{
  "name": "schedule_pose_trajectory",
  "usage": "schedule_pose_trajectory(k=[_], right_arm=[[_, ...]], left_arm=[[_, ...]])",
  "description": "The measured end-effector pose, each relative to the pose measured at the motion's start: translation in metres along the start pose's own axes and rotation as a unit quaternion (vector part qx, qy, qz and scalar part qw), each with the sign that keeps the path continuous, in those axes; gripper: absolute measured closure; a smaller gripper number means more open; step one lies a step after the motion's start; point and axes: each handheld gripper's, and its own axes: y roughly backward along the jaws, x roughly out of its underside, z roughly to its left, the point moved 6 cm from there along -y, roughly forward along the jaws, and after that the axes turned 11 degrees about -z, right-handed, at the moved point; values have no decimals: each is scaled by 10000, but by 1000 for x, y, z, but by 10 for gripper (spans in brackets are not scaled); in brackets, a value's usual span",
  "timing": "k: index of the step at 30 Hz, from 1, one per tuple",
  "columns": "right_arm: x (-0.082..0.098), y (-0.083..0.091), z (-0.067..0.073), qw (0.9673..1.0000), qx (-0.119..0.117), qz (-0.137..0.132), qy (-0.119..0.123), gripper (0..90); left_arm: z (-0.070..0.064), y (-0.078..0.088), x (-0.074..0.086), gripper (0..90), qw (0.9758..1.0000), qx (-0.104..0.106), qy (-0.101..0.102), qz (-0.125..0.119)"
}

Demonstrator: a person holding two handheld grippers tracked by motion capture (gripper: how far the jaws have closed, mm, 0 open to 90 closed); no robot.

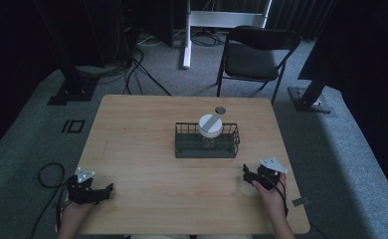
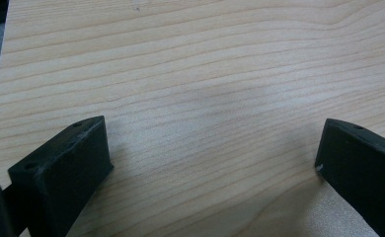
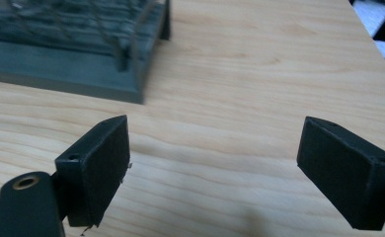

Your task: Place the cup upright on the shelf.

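My left tool [image 1: 104,190] rests at the near left corner of the bench [image 1: 137,149], jaws spread wide with nothing between them; in the left gripper view bare wood shows between its tips [image 2: 212,148]. My right tool [image 1: 248,175] sits at the near right edge, equally wide open and empty [image 3: 212,153], pointed toward the rack [image 1: 207,141], whose near corner [image 3: 77,49] shows in the right gripper view.

The jar [image 1: 211,130] stands upright in the middle of the rack, which sits at the centre of the bench, well apart from both tools. Its long axis runs straight up, with the white lid [image 1: 211,123] on top rising above the wire rim. A grey stripe crosses the lid diagonally.

I judge the body to be clear glass or hard plastic: stiff, smooth and likely slippery, fragile if glass. I can't tell what is in it, so the weight is a guess; probably light. The lid is the easy place to take hold, since the wires fence off the body: jaws across the lid's sides, then lift straight up. The rack looks stiff and light, and may slide if nudged. A small dark disc [image 1: 220,109] lies just behind it.
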Motion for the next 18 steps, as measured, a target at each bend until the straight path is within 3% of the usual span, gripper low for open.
schedule_pose_trajectory(k=[6,18], right_arm=[[7,-1,-13,9995,235,213,-1,125],[18,-3,-23,9979,309,549,-127,125]], left_arm=[[0,0,0,6,10000,0,-1,0],[0,0,0,6,10000,0,0,1]])
